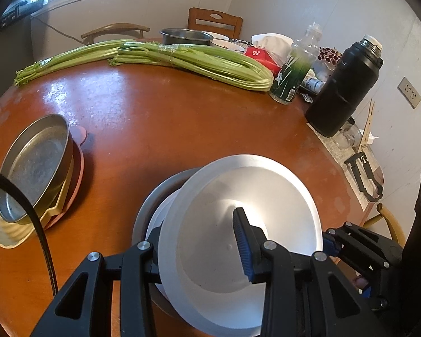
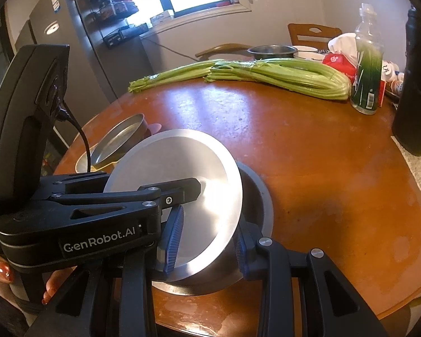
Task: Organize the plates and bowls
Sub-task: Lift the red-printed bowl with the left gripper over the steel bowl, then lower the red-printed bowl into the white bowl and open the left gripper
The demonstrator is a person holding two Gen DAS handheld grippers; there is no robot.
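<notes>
Left wrist view: 1 white bowl (image 1: 238, 241) sits tilted in the foreground, nested over 1 grey metal bowl (image 1: 154, 196) on the round brown table (image 1: 160, 118). At the left edge stands 1 stack of dishes (image 1: 33, 179): 1 steel pan on top, a yellow piece and a pink plate under it, and a cream ribbed plate lowest, so 4 pieces as far as can be counted. Far across the table lie 2 celery bundles (image 1: 193, 61), with 1 green-labelled bottle (image 1: 293, 75) and 1 black flask (image 1: 345, 84) to their right, and 1 steel pot (image 1: 185, 36) behind. The left gripper (image 1: 199, 250) has its jaws narrowed on the white bowl's near wall: 1 blue-padded finger lies inside the bowl, the other outside its rim. The right gripper (image 1: 350, 248) shows at the bowl's right edge.

Right wrist view: the same white bowl (image 2: 182, 196), here looking silvery, leans up out of the grey metal bowl (image 2: 255, 196). The left gripper (image 2: 179, 205) clamps its near rim, a black finger across the inside. The right gripper (image 2: 205, 248) is spread moderately wide, 1 blue pad (image 2: 172, 243) on the tilted bowl's lower rim, the other against the grey bowl's outer wall; whether they press cannot be told. The dish stack (image 2: 118, 143) stands just beyond, the 2 celery bundles (image 2: 280, 74) and bottle (image 2: 366, 81) far off.
</notes>
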